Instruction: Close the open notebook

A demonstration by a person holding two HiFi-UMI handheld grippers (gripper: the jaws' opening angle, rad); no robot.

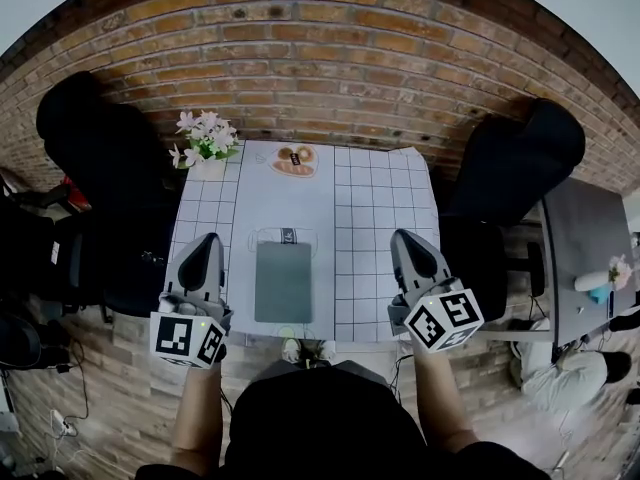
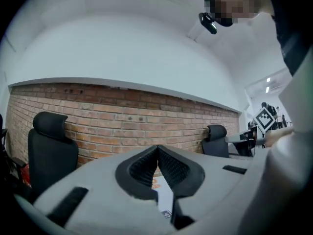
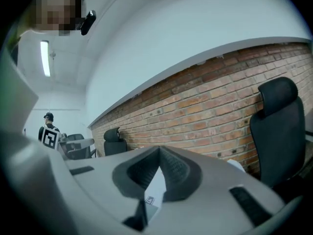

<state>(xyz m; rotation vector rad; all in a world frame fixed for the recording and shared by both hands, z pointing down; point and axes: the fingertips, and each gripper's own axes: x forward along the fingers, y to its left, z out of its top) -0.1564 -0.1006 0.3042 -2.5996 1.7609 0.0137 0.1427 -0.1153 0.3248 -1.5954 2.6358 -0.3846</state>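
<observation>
In the head view a grey notebook [image 1: 283, 282] lies flat near the front edge of the white gridded table [image 1: 370, 218], its cover showing and no pages visible. My left gripper [image 1: 209, 239] hovers over the table's left edge, well left of the notebook. The right gripper [image 1: 404, 236] hovers to the notebook's right. Both are raised, point about level toward the brick wall, and hold nothing. The left gripper [image 2: 157, 148] has its tips touching in its own view. The right gripper [image 3: 159, 151] is shut as well. Neither gripper view shows the notebook.
A small white object [image 1: 285, 236] lies just behind the notebook. At the table's far end stand a plate of food [image 1: 295, 160] and a pot of flowers [image 1: 205, 138]. Black chairs [image 1: 100, 138] [image 1: 520, 158] flank the table. Another desk [image 1: 585, 258] stands at the right.
</observation>
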